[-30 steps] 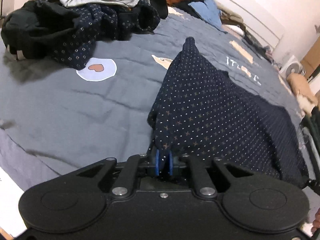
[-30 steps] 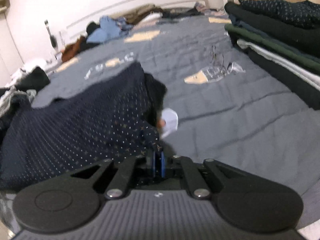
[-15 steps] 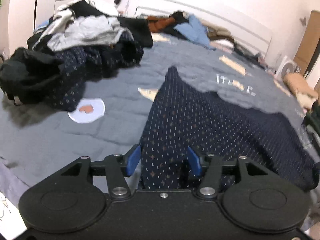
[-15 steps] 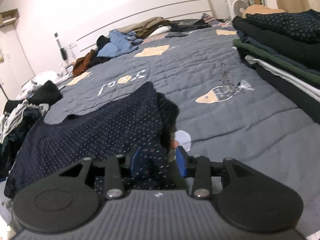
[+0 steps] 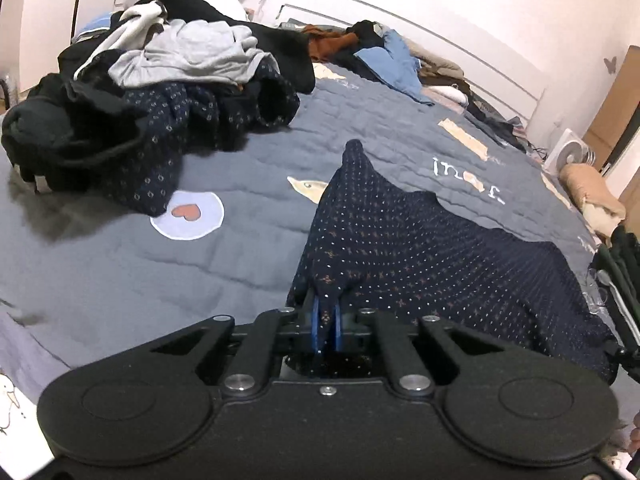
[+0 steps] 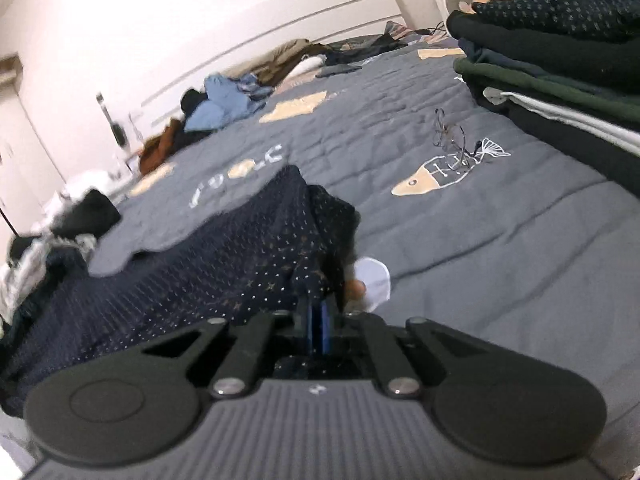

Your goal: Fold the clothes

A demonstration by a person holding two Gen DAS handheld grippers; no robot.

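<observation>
Grey-blue quilted bedspread [image 5: 100, 264] with printed patches covers the whole bed: a pale round patch with a red heart [image 5: 187, 215], a line-drawn fish [image 6: 436, 176], white lettering [image 5: 466, 180]. Far left in the left wrist view, a large loose heap of unfolded clothes [image 5: 160, 92], black, grey and navy-patterned pieces tangled together. In the right wrist view, upper right, a tall stack of folded dark garments [image 6: 560, 60] with a green layer and a white edge showing. More crumpled clothing, blue and brown [image 6: 224, 108], lies along the white headboard. Mid-bed lies the navy dotted garment with small tan cross motifs [image 5: 420, 248], spread wide between the two tools, its near edge lifted at both ends, its far part resting on the quilt. Left gripper [image 5: 326, 328]: blue pads pressed together, pinching a bunched fold of that garment's near-left edge; cloth rises in a peak beyond it. Right gripper [image 6: 318, 330]: blue pads likewise closed on the garment's near-right edge, fabric draping away to the left. Wire-framed spectacles [image 6: 450, 136] sit on the quilt by the fish print, well apart from the garment. View slightly blurred on the right camera.
</observation>
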